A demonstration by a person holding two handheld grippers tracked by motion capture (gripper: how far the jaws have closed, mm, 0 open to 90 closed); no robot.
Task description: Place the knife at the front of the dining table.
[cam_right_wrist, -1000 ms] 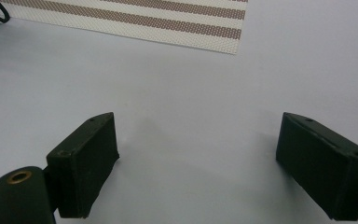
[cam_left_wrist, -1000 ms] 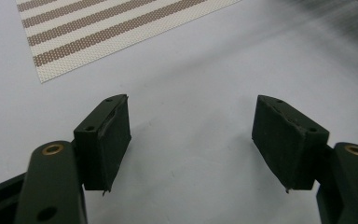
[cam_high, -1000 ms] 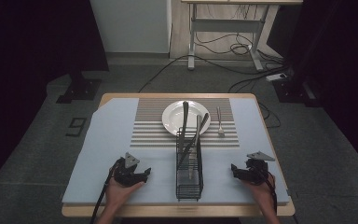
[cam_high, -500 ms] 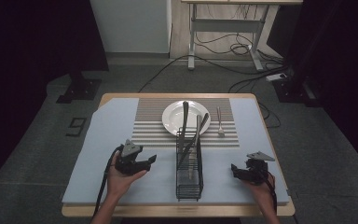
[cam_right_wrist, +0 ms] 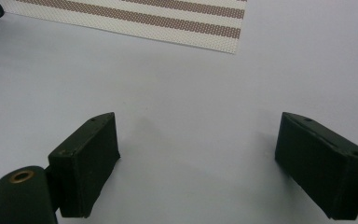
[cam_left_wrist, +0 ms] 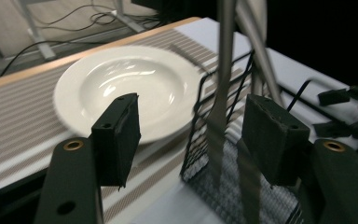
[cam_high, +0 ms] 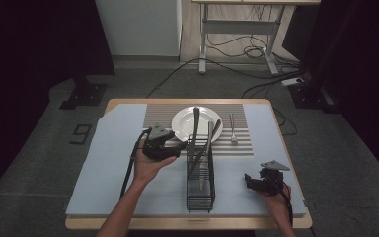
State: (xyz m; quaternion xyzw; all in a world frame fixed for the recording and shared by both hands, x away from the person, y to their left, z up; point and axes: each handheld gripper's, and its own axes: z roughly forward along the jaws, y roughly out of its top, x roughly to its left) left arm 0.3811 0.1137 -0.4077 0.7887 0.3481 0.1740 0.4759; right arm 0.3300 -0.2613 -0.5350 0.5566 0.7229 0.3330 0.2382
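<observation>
A black wire rack [cam_high: 200,183] stands on the table's middle with several grey utensils [cam_high: 196,129] upright in it. Behind it sits a white plate [cam_high: 182,123] on a striped placemat [cam_high: 160,116]. My left gripper [cam_high: 181,146] hovers just left of the rack's far end, pointing at it. Its jaws have just been closing but stand open. In the left gripper view [cam_left_wrist: 193,128] a utensil handle [cam_left_wrist: 219,93] rises between the pads [cam_left_wrist: 119,133], untouched. My right gripper [cam_high: 248,180] rests open at the front right, with bare mat under it [cam_right_wrist: 205,154].
A fork [cam_high: 232,131] lies on the placemat to the right of the plate. A blue-grey mat [cam_high: 108,168] covers the table. The striped placemat's edge [cam_right_wrist: 144,18] lies beyond the right gripper. Cables and a desk frame [cam_high: 237,44] are on the floor behind.
My left hand has lifted off the front of the mat and moved up and forward to the rack's far end. The right hand has kept still.
</observation>
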